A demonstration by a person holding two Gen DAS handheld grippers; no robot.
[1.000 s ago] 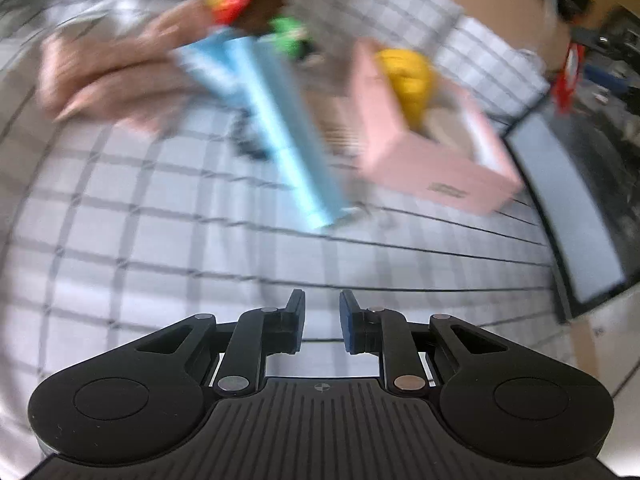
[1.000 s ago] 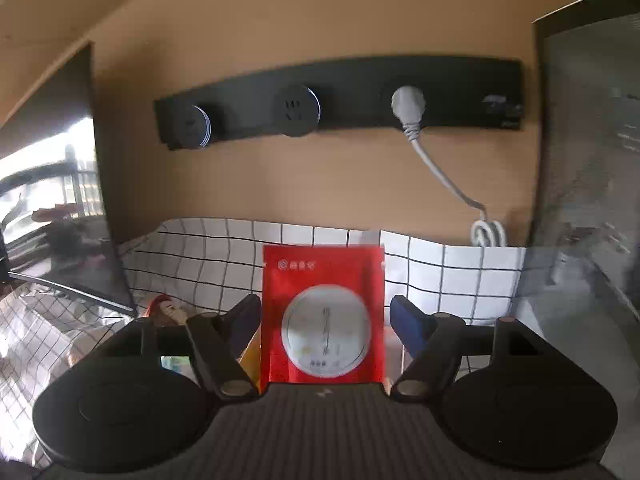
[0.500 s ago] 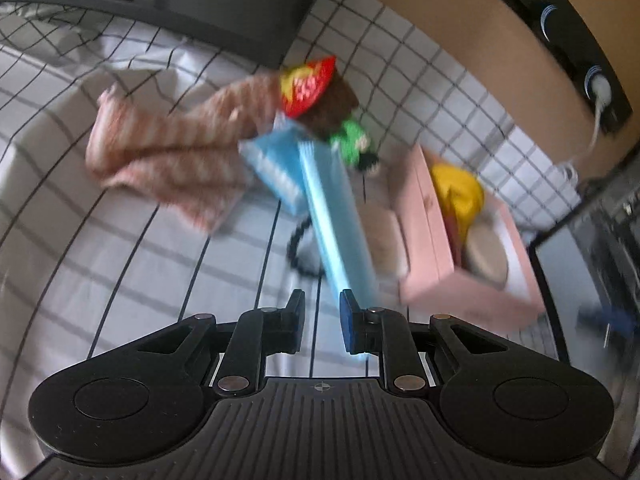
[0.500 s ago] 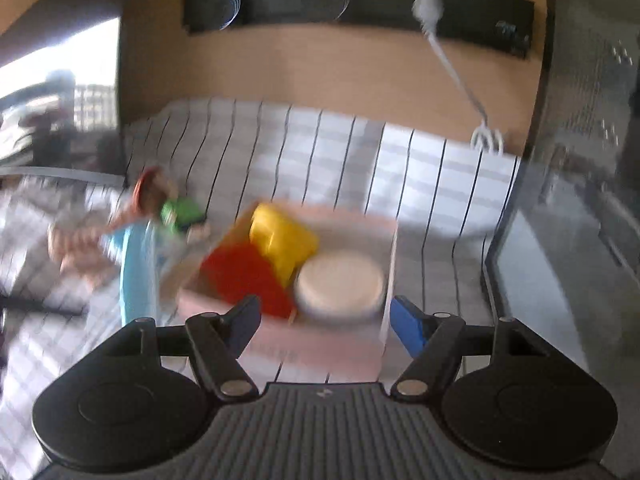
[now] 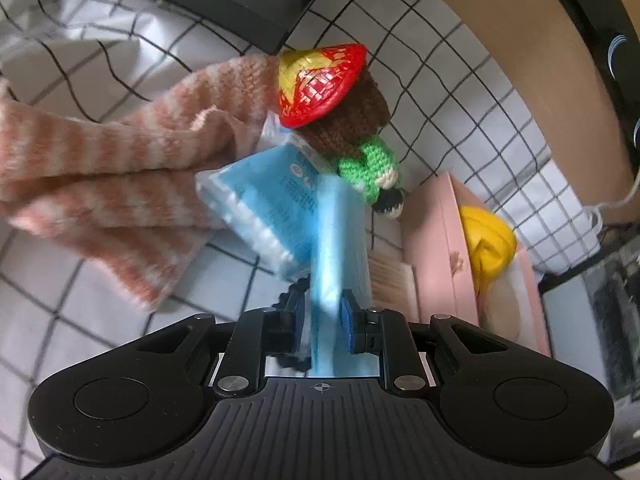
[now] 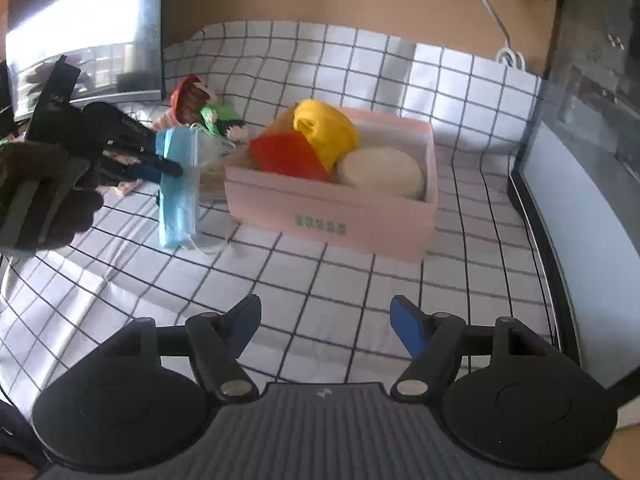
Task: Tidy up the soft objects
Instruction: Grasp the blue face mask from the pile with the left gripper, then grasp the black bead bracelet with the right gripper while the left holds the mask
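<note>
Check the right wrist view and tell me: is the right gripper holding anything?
No, the right gripper stands open over the checked cloth with nothing between its fingers, short of the pink box.

I note the white black-gridded cloth (image 6: pixel 352 280) over the table as matt and creased, and the pink rectangular box (image 6: pixel 332 216) as smooth and matt, like card. The peach-and-white striped knit towel (image 5: pixel 100 168) looks fuzzy, the crocheted doll (image 5: pixel 352 128) coarse yarn under a glossy red hat. The blue pack (image 5: pixel 336 240) looks filmy.
</note>
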